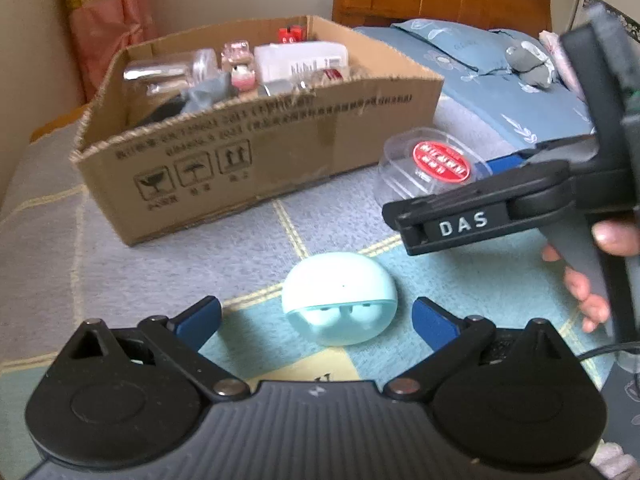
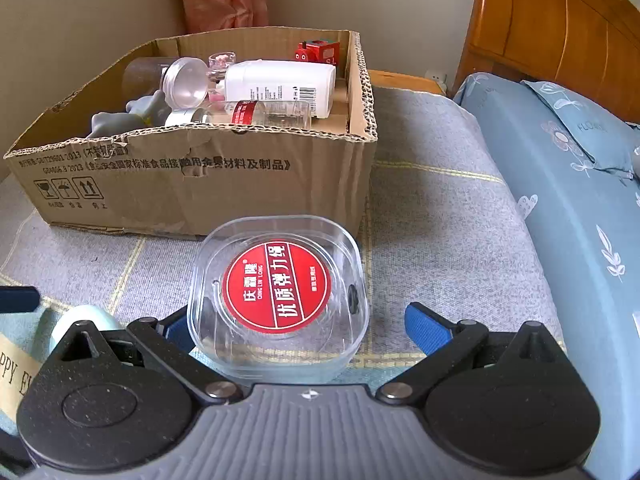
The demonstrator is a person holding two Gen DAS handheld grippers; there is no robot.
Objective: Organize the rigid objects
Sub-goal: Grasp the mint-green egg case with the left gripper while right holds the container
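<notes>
Earbud case [image 1: 339, 298], mint green and rounded, is seen lying on the patterned bedspread [image 1: 120, 280], framed between the blue pads of the left tool [image 1: 318, 320], whose fingers are spread wide apart and touch nothing. Just beyond it to the right, a clear plastic box with a round red label [image 2: 278, 288] rests on the same bedspread; in the right wrist view it sits between the open fingers of the right tool [image 2: 296, 326], the left pad partly hidden behind the box, so contact cannot be confirmed.

Behind both items stands an open cardboard box [image 2: 200, 176], already holding a white bottle [image 2: 280, 84], a clear bottle with a red label [image 2: 248, 114], a small red toy [image 2: 318, 52] and other things. A blue floral pillow [image 2: 580, 140] and a wooden headboard [image 2: 560, 20] are seen to the right.

The step in hand is judged to be the approach to a pick-up, with two items left outside the box. Next, each tool would need to be closed on its item, gently on the thin clear box, then lifted over the cardboard wall.
</notes>
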